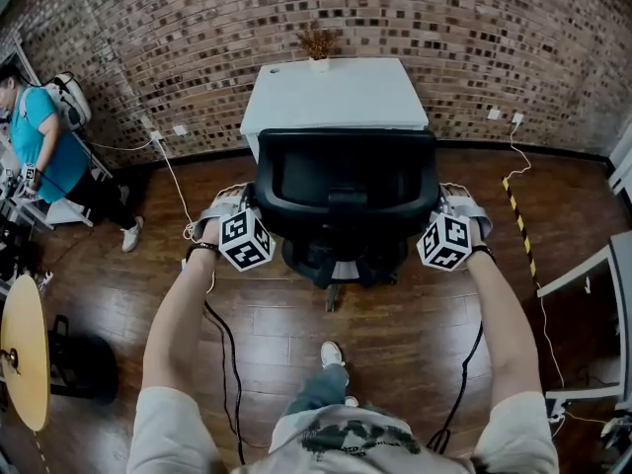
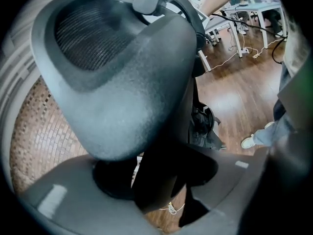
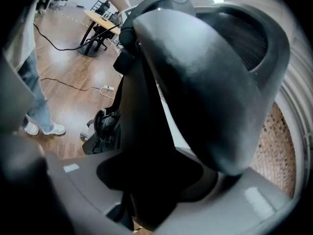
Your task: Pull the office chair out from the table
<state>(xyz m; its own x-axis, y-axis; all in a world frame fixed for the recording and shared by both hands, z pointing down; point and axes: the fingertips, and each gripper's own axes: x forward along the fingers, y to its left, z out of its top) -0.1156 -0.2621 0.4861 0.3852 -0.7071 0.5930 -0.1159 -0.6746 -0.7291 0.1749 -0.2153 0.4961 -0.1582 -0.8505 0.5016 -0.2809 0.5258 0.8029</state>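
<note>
Black office chair (image 1: 346,191) fills both gripper views: your left gripper (image 1: 237,210) and right gripper (image 1: 452,205) clamp its backrest edges, jaw tips hidden beyond.

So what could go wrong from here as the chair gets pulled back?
Pulled back, the chair heads straight for the person's shoe, which is planted right behind its base, so it may bump the foot. The black cable trailing just left of that path could snag a wheel.
</note>
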